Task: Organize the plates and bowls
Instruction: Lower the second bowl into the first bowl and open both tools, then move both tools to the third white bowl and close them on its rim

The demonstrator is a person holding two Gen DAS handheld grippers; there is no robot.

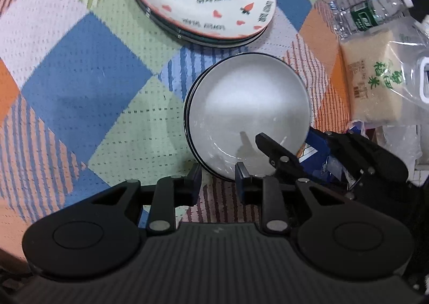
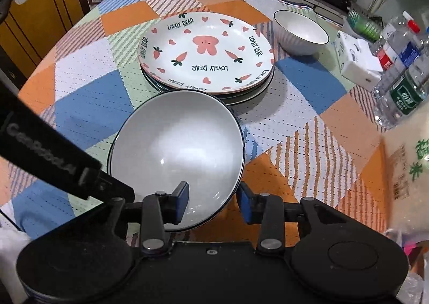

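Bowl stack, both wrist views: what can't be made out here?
- Bowl stack: how many bowls. The left wrist view shows two rims; the top bowl hides the rest.
- Plates under the bear plate: how many. The right wrist view shows only edges.
- Left gripper: whether the pads press the rim. Its own fingers hide the contact.

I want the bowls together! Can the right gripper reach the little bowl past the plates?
Probably yes. The small bowl stands in the open beside the plates, nothing on it. The right gripper needs to clear the near bowl its open jaws straddle.
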